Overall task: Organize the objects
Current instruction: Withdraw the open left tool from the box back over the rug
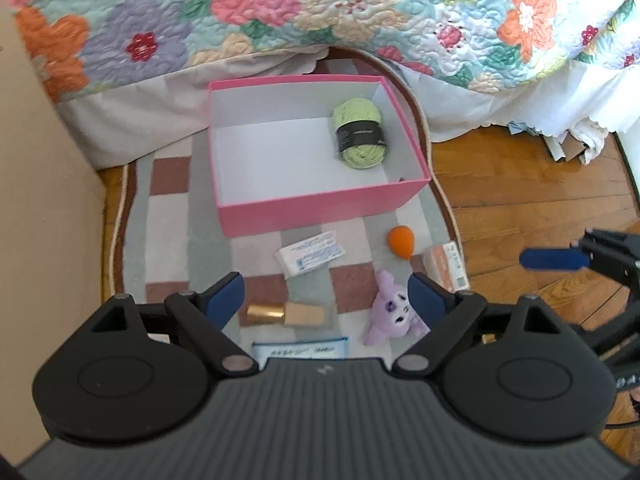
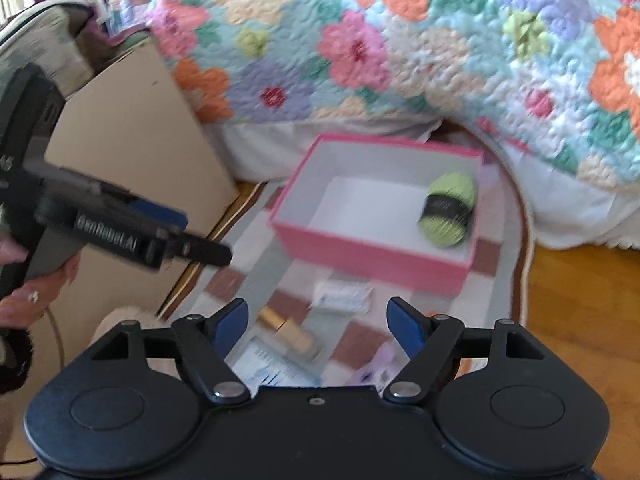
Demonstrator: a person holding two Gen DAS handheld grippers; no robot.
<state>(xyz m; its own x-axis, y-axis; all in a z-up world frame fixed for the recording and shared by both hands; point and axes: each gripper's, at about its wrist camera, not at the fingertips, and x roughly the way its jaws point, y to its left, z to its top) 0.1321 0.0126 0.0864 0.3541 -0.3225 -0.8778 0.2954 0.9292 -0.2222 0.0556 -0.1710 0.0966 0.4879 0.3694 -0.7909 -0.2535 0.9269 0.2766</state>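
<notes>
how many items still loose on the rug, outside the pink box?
6: white packet, orange sponge, orange-white pack, purple plush, gold-capped bottle, blue-edged packet. Grippers may hide more.

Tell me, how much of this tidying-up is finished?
Barely started. Done: one green yarn ball lies in the pink box. In hand: nothing; the left gripper and right gripper are both open and empty. Left on the rug: white packet, orange sponge, purple plush toy, gold-capped bottle and others.
</notes>
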